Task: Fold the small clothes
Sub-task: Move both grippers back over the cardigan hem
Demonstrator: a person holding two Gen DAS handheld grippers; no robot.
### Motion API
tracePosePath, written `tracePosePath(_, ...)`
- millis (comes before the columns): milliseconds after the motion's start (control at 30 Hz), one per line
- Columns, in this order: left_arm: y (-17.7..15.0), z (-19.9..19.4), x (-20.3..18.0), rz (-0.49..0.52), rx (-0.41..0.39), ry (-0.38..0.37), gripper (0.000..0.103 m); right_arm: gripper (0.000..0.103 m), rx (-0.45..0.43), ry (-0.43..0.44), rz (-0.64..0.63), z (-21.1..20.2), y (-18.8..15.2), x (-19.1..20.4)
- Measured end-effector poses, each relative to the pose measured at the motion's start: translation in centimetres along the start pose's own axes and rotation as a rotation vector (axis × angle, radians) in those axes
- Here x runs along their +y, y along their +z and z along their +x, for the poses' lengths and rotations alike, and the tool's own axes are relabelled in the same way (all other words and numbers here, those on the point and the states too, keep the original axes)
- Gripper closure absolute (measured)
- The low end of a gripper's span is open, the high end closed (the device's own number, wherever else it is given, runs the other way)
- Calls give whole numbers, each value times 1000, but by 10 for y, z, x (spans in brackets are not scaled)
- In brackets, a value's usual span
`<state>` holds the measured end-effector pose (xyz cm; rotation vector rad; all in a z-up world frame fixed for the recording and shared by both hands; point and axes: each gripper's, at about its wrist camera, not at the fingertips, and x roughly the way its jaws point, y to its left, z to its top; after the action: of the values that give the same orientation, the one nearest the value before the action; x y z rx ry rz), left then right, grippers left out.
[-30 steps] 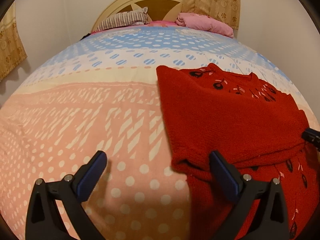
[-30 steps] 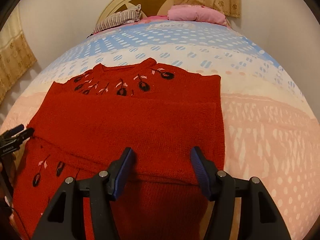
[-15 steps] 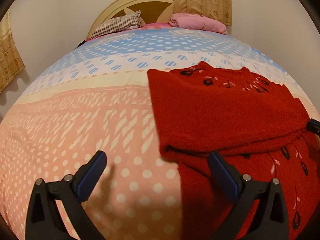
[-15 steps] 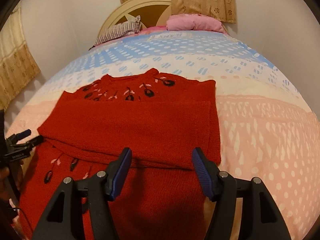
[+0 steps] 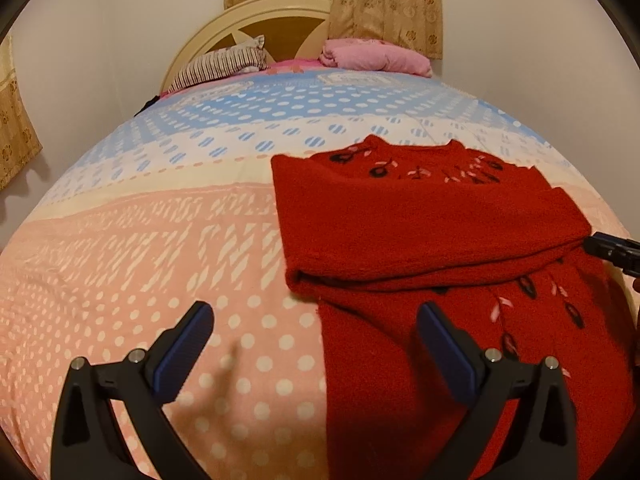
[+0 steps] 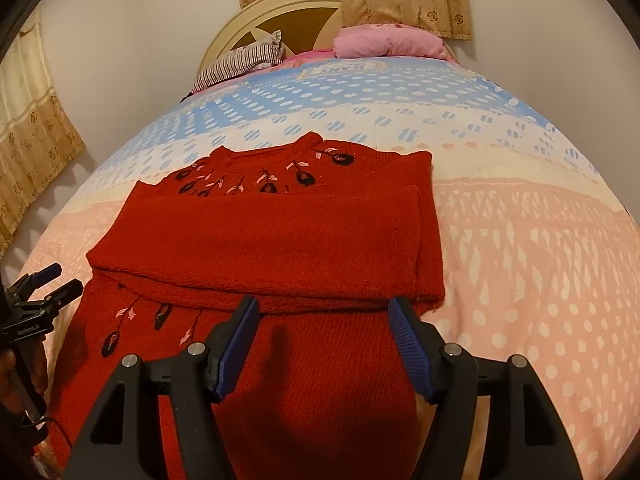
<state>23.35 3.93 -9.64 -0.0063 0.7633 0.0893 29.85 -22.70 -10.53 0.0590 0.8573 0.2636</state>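
Red sweater (image 6: 280, 240), half-folded on bed (image 5: 140, 260): at 12 o'clock of right gripper (image 6: 322, 336), 2 o'clock of left gripper (image 5: 316, 340); both jaws released, empty.

Dotted bedspread (image 5: 160, 240), striped pillow (image 5: 222, 65), pink pillow (image 5: 376, 56), headboard (image 5: 280, 16), curtains (image 5: 384, 0)

I see red knit sweater (image 6: 280, 240) flat on bed, collar toward headboard. Black and pink floral embroidery at neck and lower left. Sleeves folded across chest (thick band). Hem nearest me.
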Motion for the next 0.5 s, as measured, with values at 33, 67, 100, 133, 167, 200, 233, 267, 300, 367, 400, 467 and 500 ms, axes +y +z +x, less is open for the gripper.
tracePosePath(33, 0, -5, 0, 0, -9, -3, 0, 35, 0, 2, 0, -3, -1, 1)
tracePosePath(67, 0, -9, -1, 1, -14, -5, 0, 35, -1, 2, -1, -5, -2, 2)
tracePosePath(100, 0, -12, -1, 0, -19, -9, 0, 35, -3, 4, -4, -9, -3, 4)
tracePosePath(133, -1, -16, -1, -1, -23, -13, 0, 34, -6, 6, -8, -13, -4, 5)
tracePosePath(167, -1, -21, -2, -3, -26, -18, 0, 34, -8, 6, -10, -15, -5, 6)
tracePosePath(200, -2, -24, -2, -5, -29, -24, 0, 34, -11, 7, -13, -19, -7, 8)
tracePosePath(233, -3, -30, -3, -7, -38, -31, 0, 34, -13, 10, -17, -24, -9, 10)
tracePosePath(267, -4, -32, -3, -8, -41, -34, 0, 33, -14, 11, -18, -26, -10, 11)
tracePosePath(300, -5, -37, -4, -5, -45, -39, 0, 33, -16, 14, -23, -30, -12, 13)
tracePosePath(367, -8, -46, -7, 5, -53, -44, 0, 33, -18, 18, -31, -36, -17, 17)
tracePosePath(400, -9, -48, -7, 7, -55, -45, 0, 32, -17, 20, -33, -38, -19, 18)
tracePosePath(467, -13, -55, -8, 14, -60, -50, 0, 32, -16, 24, -40, -43, -25, 21)
tracePosePath(500, -14, -59, -8, 14, -63, -49, 0, 32, -15, 26, -43, -45, -28, 23)
